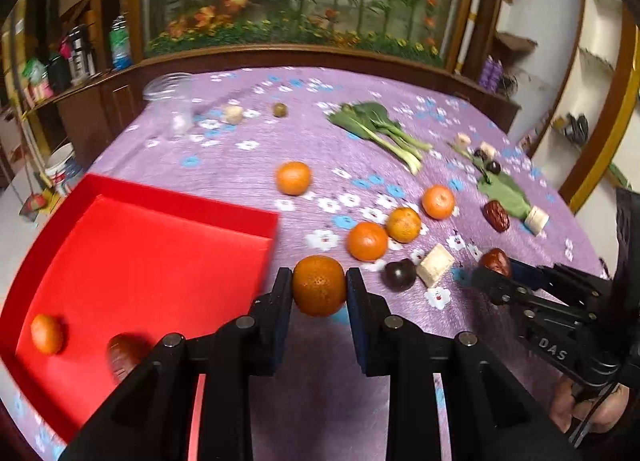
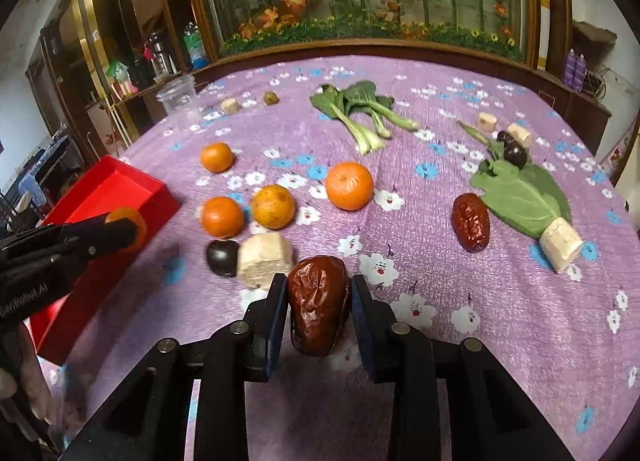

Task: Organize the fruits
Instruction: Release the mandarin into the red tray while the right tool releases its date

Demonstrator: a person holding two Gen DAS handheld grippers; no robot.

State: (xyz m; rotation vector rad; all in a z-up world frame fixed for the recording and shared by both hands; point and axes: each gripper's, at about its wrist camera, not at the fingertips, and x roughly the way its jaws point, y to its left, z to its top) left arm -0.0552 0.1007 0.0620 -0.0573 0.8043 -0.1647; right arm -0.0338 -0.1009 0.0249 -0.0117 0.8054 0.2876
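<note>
The left gripper [image 1: 319,285] pinches a round orange mandarin [image 1: 319,285] just beside the shallow red rectangular tray [image 1: 224,212], which already holds one mandarin and a date. Carry it over the tray's near wall, lower it close to the floor, then release so it cannot roll. The right gripper [image 2: 319,303] clamps a wrinkled brown-red date [image 2: 319,303], farther from the tray; let it follow.

Left gripper [image 1: 319,285]: fingers closed on a mandarin [image 1: 319,285], held level. Right gripper [image 2: 319,305]: fingers closed on a red date [image 2: 319,305], pointing forward.
</note>
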